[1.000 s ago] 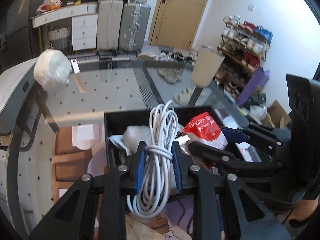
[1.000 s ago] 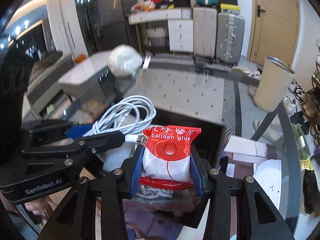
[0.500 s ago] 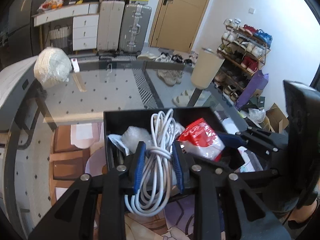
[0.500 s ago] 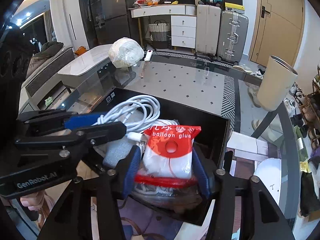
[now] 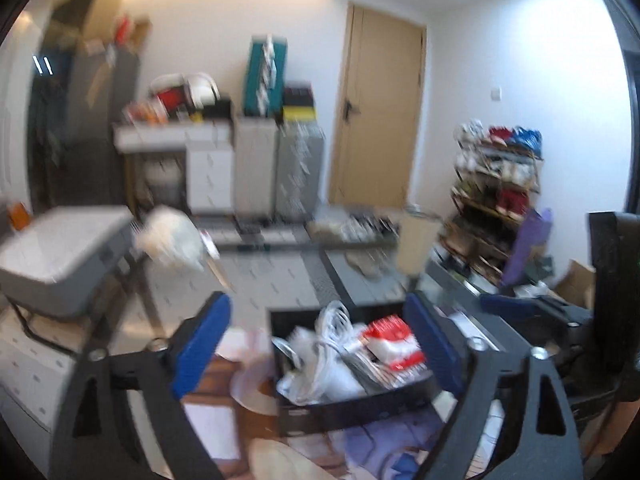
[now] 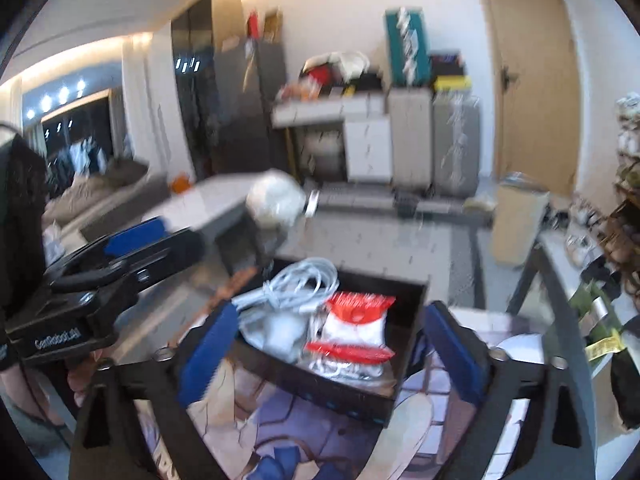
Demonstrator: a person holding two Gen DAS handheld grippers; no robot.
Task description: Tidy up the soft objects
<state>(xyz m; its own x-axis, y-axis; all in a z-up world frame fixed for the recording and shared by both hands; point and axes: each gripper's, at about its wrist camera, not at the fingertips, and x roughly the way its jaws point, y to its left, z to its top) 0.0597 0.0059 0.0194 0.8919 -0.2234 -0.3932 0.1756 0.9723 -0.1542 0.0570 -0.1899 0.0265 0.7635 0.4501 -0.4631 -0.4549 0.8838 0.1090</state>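
Note:
A black box (image 5: 352,404) (image 6: 340,392) sits on the glass table. In it lie a coiled white cable (image 5: 332,320) (image 6: 296,284) and a red-and-white balloon glue bag (image 5: 392,340) (image 6: 356,320), on top of clear plastic wrapping. My left gripper (image 5: 316,304) hangs back from the box, jaws opening wide with nothing pressed between the pads. My right gripper (image 6: 332,312) is likewise spread, jaws opening, clear of the bag below it. Each view shows the other gripper at its side. Both views are motion-blurred.
A white wrapped bundle (image 5: 172,240) (image 6: 276,200) rests at the far end of the glass table. A beige cylindrical bin (image 5: 416,244) (image 6: 516,224) stands on the floor beyond. Suitcases (image 5: 276,168) and a shoe rack (image 5: 496,184) line the walls.
Both grippers let go: the left released the white cable, the right the red bag, both now lying in the box. Both jaws spread wide and both grippers pulled back and up.

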